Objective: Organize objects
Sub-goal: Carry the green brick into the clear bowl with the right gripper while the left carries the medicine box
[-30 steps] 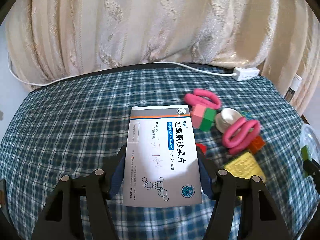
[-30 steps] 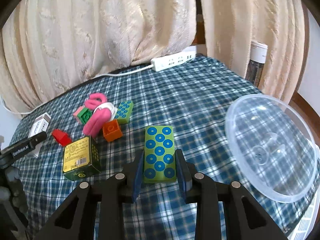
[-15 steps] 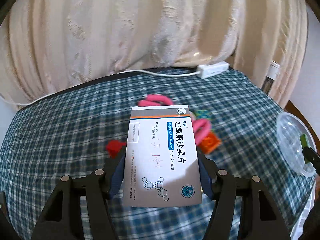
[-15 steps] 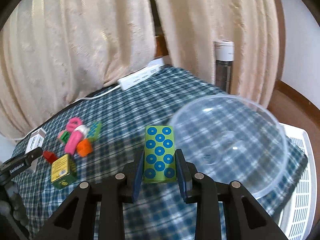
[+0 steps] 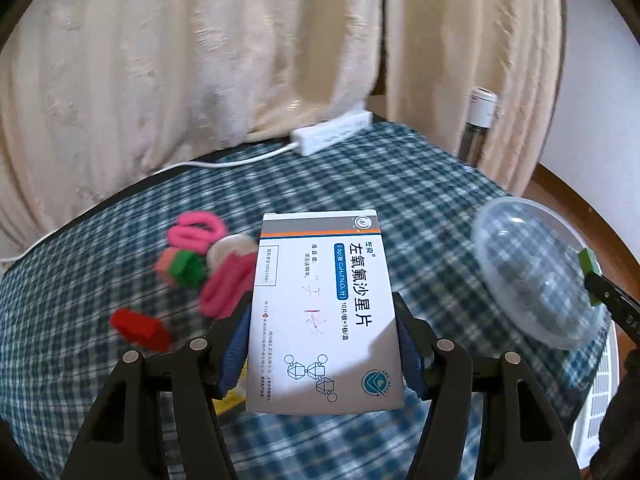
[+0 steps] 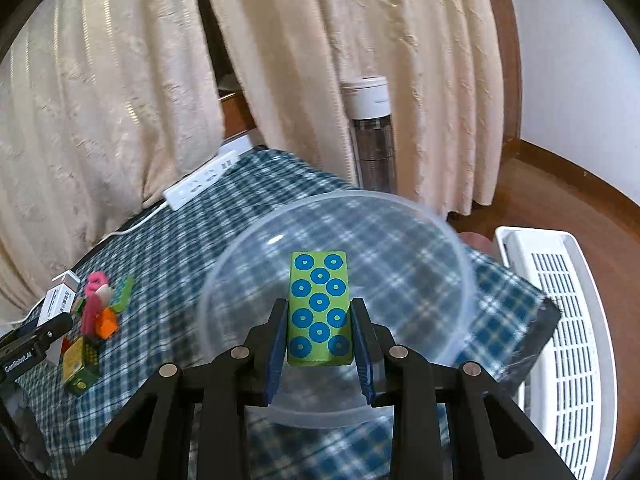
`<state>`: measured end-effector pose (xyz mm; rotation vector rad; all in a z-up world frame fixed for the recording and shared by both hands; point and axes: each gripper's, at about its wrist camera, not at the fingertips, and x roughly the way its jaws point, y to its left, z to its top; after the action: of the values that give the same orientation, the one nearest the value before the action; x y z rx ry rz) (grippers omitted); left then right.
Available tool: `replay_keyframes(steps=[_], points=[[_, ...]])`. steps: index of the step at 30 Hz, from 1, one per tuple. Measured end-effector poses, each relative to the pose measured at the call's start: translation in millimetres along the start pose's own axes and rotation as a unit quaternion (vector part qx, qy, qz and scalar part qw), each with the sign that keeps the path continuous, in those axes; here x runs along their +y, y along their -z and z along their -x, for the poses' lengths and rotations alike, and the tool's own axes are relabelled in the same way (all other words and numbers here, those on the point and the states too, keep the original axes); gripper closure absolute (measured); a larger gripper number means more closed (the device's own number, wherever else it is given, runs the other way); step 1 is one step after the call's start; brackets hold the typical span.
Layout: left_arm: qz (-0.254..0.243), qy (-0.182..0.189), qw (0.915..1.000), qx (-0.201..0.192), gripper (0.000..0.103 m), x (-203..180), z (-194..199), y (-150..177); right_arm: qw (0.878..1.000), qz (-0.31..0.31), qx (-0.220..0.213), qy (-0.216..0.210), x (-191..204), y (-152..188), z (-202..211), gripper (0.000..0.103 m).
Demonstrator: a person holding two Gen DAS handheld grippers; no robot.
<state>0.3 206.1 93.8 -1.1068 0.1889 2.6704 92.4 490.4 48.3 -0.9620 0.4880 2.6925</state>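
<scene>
My left gripper (image 5: 322,332) is shut on a white medicine box (image 5: 322,308) with blue Chinese lettering and holds it above the plaid table. My right gripper (image 6: 319,320) is shut on a green block with blue dots (image 6: 319,308) and holds it over the clear plastic bowl (image 6: 460,276). The bowl also shows at the right of the left wrist view (image 5: 532,276), with the green block (image 5: 587,260) over its far side. Loose items lie left: pink hair ties (image 5: 196,232), a pink-green block (image 5: 182,268), a red piece (image 5: 140,328).
A white power strip (image 5: 332,136) with its cord lies at the table's back edge. A yellow-green box (image 6: 80,364) and an orange block (image 6: 107,324) sit at the left. A bottle (image 6: 372,136) and a white slatted appliance (image 6: 560,320) stand beyond the table's right edge. Curtains hang behind.
Both grippers swung right. The green block moved from beside the bowl to over it. The medicine box travelled right past the toy pile, which now lies to its left.
</scene>
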Motion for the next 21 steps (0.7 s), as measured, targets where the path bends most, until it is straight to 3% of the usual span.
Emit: replay_keyframes(steps=[11, 21], points=[[-0.04, 0.039, 0.9984, 0.005, 0.038, -66, -17, -21, 1.0, -0.012, 0.005, 0.007, -33, -9, -12, 0.071], [-0.067, 0.07, 0.9952, 0.014, 0.038, -108, -40, -38, 1.0, -0.007, 0.006, -0.002, -39, -21, -27, 0.071]])
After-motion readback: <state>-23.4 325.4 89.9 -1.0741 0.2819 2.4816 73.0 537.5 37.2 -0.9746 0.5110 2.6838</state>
